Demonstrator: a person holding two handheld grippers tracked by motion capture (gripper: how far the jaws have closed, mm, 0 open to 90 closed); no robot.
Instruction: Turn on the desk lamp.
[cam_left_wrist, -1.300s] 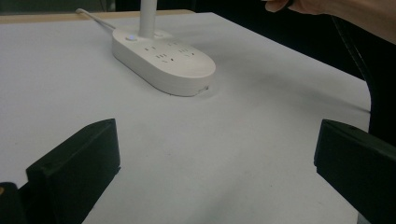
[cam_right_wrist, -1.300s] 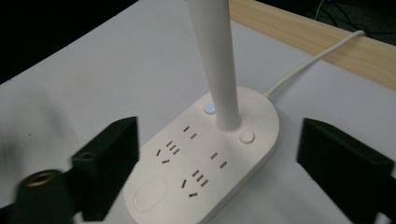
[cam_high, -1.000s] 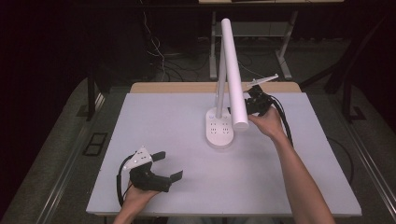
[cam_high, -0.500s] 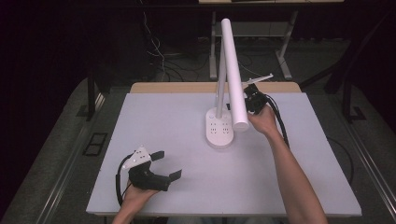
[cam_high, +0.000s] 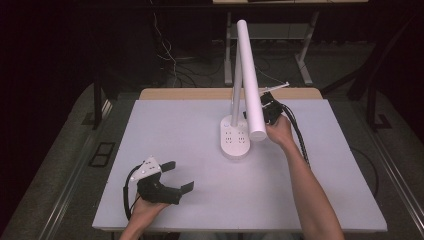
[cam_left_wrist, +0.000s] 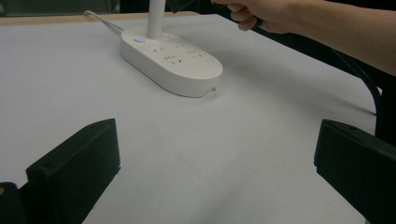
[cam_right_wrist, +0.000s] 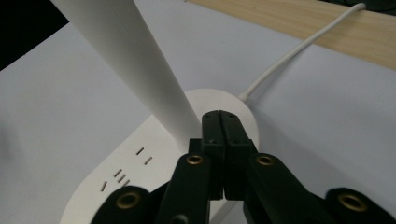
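White desk lamp (cam_high: 236, 137) standing mid-table toward the far edge, its tilted tube head (cam_high: 250, 80) just beside the right gripper (cam_right_wrist: 219, 122), jaws pressed together on nothing, left gripper (cam_high: 175, 176) spread wide near the table (cam_high: 165, 125) front edge, bare surface between.

A dim room surrounds a white-topped table (cam_high: 200, 150) whose far edge shows a strip of pale wood (cam_high: 180, 93). Beyond it, the grey floor (cam_high: 195, 55) fades into near-black darkness at the left and right. Loose cables (cam_high: 170, 55) lie tangled on the floor behind the table. Grey metal legs of another desk (cam_high: 305, 55) stand farther back. A dark floor socket plate (cam_high: 101, 153) sits left of the table, beside a dark metal stand leg (cam_high: 97, 107).
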